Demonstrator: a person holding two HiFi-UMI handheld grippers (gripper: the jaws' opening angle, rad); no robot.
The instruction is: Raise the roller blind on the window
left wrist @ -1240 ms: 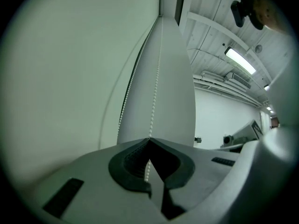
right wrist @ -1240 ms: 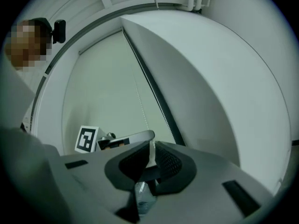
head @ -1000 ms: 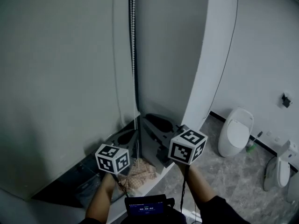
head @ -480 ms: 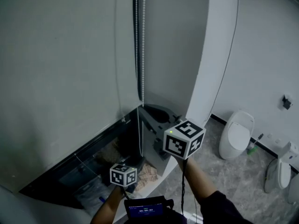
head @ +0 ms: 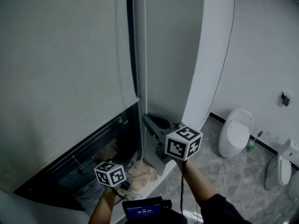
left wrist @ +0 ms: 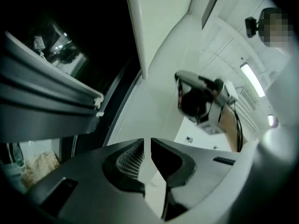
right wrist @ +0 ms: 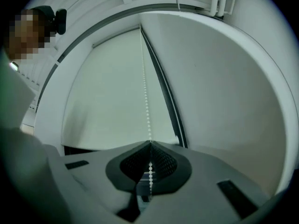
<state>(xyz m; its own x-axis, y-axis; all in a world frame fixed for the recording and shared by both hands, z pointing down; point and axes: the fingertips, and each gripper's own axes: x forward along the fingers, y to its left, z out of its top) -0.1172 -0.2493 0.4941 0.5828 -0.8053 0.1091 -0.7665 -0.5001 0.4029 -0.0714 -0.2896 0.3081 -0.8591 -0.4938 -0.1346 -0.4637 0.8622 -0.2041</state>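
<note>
My right gripper (right wrist: 150, 146) just snapped shut on the bead chain (right wrist: 145, 97) beside the roller blind (head: 65, 69), which covers most of the window (head: 88, 148). My left gripper (left wrist: 150, 143) is closed and empty. A toilet (head: 237, 132) sits far right.

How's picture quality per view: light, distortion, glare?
Head view: dim, flat, low contrast; roller blind still readable. Left gripper view: heavy fisheye, ceiling light glares, left side crushed to black. Right gripper view: dark vignette round the edge, bead chain sharp.
</note>
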